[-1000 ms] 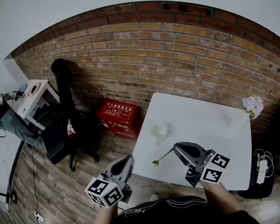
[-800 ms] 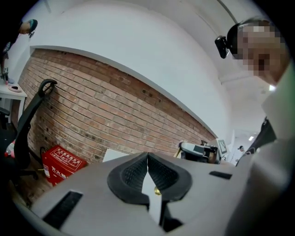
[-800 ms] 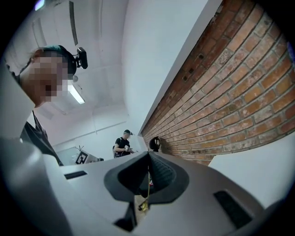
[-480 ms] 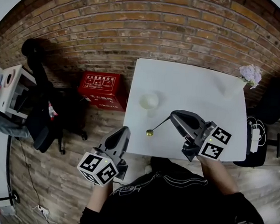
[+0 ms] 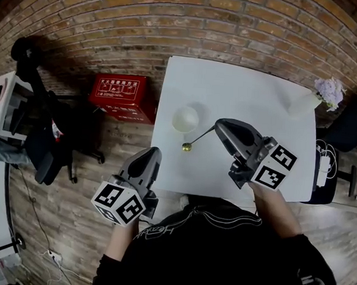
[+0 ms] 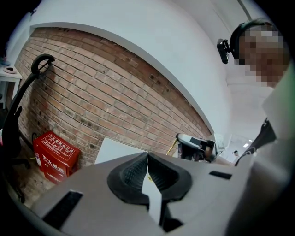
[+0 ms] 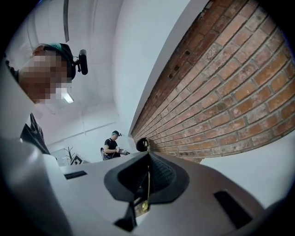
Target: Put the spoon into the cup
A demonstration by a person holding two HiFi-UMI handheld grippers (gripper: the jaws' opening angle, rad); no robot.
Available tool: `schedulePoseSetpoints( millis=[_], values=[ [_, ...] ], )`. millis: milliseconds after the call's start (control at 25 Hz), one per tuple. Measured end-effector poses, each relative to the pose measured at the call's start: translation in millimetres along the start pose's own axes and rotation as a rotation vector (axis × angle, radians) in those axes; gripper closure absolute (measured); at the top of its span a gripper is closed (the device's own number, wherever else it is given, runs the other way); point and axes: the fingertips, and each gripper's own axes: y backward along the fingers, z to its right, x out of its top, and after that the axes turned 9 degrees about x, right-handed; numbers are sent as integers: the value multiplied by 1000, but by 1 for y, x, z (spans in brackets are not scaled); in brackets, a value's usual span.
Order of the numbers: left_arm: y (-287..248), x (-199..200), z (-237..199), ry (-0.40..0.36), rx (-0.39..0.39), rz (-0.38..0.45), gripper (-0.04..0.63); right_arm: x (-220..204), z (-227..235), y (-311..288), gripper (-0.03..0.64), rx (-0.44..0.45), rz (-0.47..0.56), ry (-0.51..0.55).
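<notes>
A white cup [image 5: 185, 118] stands near the left edge of the white table [image 5: 249, 95]. My right gripper [image 5: 218, 125] is shut on the thin handle of a gold spoon [image 5: 198, 137]. The spoon's round bowl points down-left, just in front of the cup on my side. In the right gripper view the handle [image 7: 148, 184] runs between the closed pads. My left gripper [image 5: 153, 152] is shut on nothing and hangs off the table's left front corner. The left gripper view shows the right gripper [image 6: 196, 146] beyond the closed jaws.
A red box [image 5: 116, 95] sits on the wooden floor against the brick wall, left of the table. A white vase [image 5: 303, 104] with pale flowers [image 5: 328, 90] stands at the table's far right corner. A black chair [image 5: 42, 135] is further left. A person [image 7: 112, 145] stands far off.
The right gripper has carried the spoon nearer to the cup, so its bowl now lies close to the cup. The head view has tilted further down. The left gripper stays shut.
</notes>
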Motion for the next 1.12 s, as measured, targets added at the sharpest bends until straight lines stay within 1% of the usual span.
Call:
schedulePoseSetpoints(
  millis=[200, 480, 880, 1120],
  values=[
    [-20, -5, -13, 17, 13, -27, 589, 5, 31, -13, 618, -17, -11, 24],
    [-42, -9, -23, 44, 25, -59, 589, 1, 66, -31, 618, -26, -21, 13],
    [-64, -24, -39, 76, 64, -110, 589, -35, 110, -53, 618, -27, -90, -17],
    [-68, -36, -49, 98, 89, -140, 589, -65, 123, -63, 618, -18, -150, -16]
  ],
)
